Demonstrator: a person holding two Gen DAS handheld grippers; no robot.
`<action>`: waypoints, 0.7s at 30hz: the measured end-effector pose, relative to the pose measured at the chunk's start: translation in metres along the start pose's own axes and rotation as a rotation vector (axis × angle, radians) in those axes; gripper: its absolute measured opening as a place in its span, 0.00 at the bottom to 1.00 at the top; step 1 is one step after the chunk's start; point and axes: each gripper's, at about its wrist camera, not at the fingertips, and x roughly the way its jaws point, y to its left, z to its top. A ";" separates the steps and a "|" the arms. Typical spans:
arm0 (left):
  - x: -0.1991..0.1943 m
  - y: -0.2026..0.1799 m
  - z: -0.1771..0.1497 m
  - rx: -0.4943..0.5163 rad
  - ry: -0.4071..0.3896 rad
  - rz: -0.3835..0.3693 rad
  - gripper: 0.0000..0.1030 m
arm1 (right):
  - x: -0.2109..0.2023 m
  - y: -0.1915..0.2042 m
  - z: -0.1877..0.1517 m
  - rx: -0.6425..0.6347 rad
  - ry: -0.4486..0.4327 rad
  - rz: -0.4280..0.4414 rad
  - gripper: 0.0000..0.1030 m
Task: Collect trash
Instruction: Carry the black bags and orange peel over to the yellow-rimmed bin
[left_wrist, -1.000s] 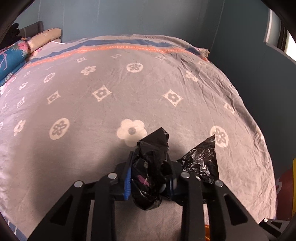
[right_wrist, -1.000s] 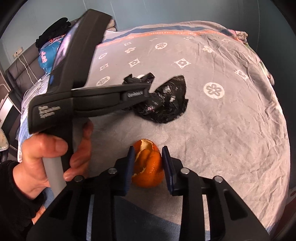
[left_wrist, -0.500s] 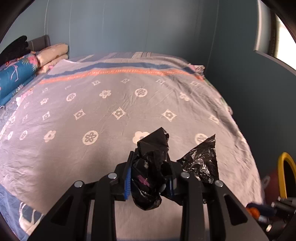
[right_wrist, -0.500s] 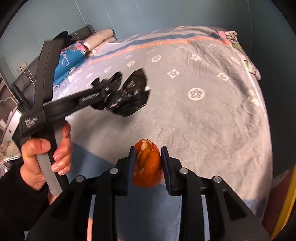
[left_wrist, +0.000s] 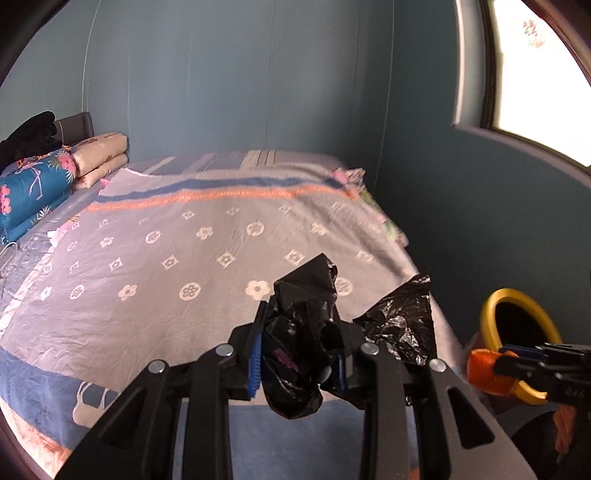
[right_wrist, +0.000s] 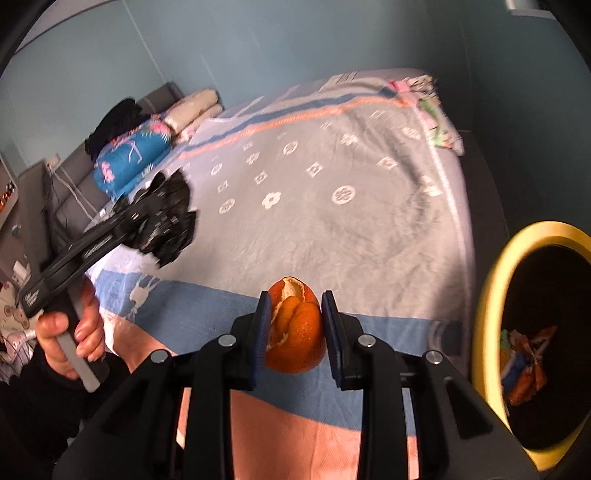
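Observation:
My left gripper (left_wrist: 299, 354) is shut on a crumpled black plastic bag (left_wrist: 306, 332), held in the air above the near end of the bed; a loose flap of it sticks out to the right. From the right wrist view the same black bag (right_wrist: 166, 221) hangs at the left in that gripper, which a hand (right_wrist: 70, 332) holds. My right gripper (right_wrist: 295, 328) is shut on an orange peel (right_wrist: 295, 328), lifted off the bed. The peel (left_wrist: 487, 369) also shows at the lower right of the left wrist view, in front of a yellow-rimmed bin (left_wrist: 495, 306).
The yellow-rimmed bin (right_wrist: 491, 295) stands on the floor right of the bed and holds several wrappers (right_wrist: 524, 365). A grey patterned cover (right_wrist: 332, 221) lies over the bed. Folded bedding (left_wrist: 37, 188) is stacked at its far left. Blue walls close in behind and to the right.
Both grippers have risen off the bed and drawn back toward its near end, still holding the bag and the peel. The yellow-rimmed bin has come into view at the right.

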 end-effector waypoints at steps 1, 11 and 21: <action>-0.008 -0.004 0.001 0.000 -0.011 -0.013 0.27 | -0.016 -0.003 -0.001 0.006 -0.033 -0.007 0.26; -0.063 -0.057 0.012 0.057 -0.102 -0.095 0.27 | -0.088 -0.029 -0.001 0.032 -0.209 -0.038 0.26; -0.075 -0.127 0.023 0.136 -0.145 -0.200 0.27 | -0.143 -0.070 -0.002 0.105 -0.350 -0.093 0.27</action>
